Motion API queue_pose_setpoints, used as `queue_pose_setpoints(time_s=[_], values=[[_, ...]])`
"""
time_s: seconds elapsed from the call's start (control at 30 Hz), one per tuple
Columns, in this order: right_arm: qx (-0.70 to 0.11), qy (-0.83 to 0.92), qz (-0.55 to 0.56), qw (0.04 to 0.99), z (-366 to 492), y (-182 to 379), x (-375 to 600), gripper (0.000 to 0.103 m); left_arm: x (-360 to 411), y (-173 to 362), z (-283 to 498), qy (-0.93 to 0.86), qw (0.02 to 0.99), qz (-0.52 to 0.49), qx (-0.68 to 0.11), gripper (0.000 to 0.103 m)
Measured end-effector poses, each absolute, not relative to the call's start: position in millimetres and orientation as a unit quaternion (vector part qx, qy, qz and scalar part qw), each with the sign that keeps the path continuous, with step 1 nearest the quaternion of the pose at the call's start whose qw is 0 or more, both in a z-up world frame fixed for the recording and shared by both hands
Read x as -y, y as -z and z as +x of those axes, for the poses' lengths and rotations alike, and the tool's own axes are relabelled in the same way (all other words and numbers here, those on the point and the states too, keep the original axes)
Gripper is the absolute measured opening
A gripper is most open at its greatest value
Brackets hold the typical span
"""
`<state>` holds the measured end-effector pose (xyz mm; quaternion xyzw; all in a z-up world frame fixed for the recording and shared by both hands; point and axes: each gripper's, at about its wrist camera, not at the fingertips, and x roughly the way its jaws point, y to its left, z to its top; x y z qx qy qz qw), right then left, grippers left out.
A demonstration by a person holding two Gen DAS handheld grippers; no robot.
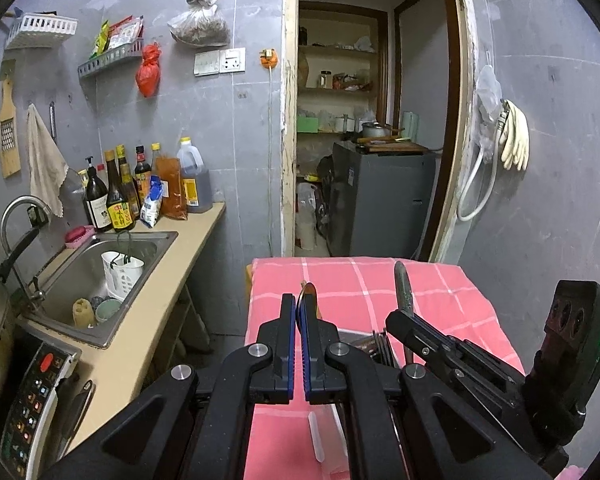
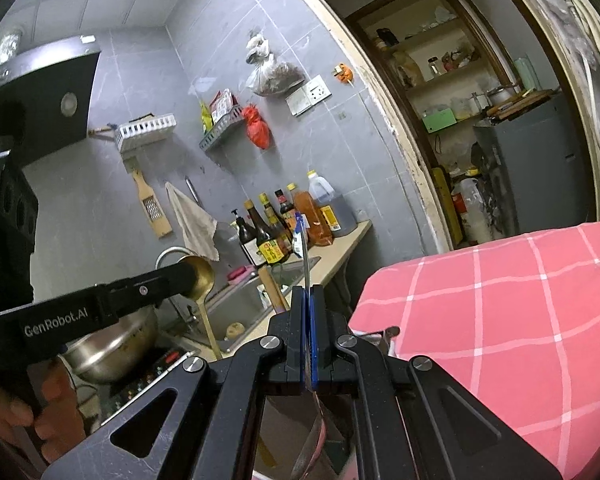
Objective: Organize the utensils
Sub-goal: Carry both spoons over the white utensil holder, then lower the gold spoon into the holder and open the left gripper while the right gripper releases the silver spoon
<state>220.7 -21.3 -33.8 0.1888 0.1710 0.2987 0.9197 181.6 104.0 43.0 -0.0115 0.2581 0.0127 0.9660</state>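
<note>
Oddly, much of what matters is tucked out of sight: the left gripper [image 1: 299, 304] has its blue pads pinched on the handle of a brass spoon [image 2: 199, 276], yet from its own camera only a sliver of the bowl and a ring show past the fingertips, while the handle runs down behind the jaws. The right gripper [image 2: 309, 296] is likewise clamped shut, on a thin flat metal utensil [image 2: 307, 268] seen edge-on, so I cannot tell whether it is a knife or a spatula; its wider end is blurred below the fingers. That makes two grippers, each holding one utensil. Under them, a holder [image 1: 374, 346] of dark utensils sits on the pink checked cloth [image 1: 380, 292], mostly hidden; I cannot count its contents. A white caddy [image 1: 122, 272] stands in the sink [image 1: 156, 236].
</note>
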Motion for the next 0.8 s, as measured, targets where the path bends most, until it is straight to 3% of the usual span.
queue_pose_setpoints(time_s=[0.8], values=[[-0.188,-0.290,0.150,0.926,210,31,24,0.002,-120,-22,185,0.018,0.952,-0.077,-0.295,0.003]])
